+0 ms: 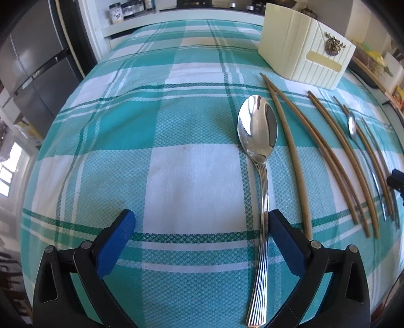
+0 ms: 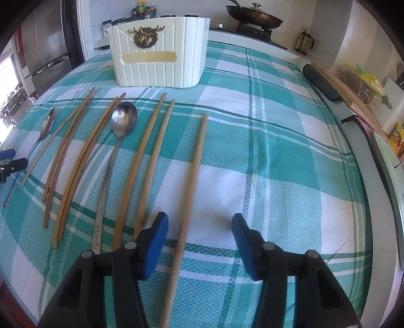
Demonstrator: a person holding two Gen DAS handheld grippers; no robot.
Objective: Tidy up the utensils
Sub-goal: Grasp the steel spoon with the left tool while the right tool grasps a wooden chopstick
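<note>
In the left wrist view a large shiny steel spoon [image 1: 260, 161] lies on the teal checked tablecloth [image 1: 176, 176], its handle running between the jaws, close to the right finger. My left gripper [image 1: 202, 239] is open and low over it. Several wooden chopsticks [image 1: 335, 161] lie to its right. In the right wrist view my right gripper [image 2: 200, 242] is open with a single chopstick [image 2: 192, 181] lying between the jaws, nearer the left finger. A long-handled spoon [image 2: 118, 141] and more chopsticks [image 2: 141, 164] lie to the left. A cream utensil holder [image 2: 161, 53] stands at the back.
The holder [image 1: 305, 55] shows at the back right in the left wrist view. A second small spoon [image 2: 46, 126] lies at the far left. A stove with a pan [image 2: 255, 15] is behind the table. A fridge [image 1: 30, 68] stands on the left. A wooden board [image 2: 353, 98] lies along the right edge.
</note>
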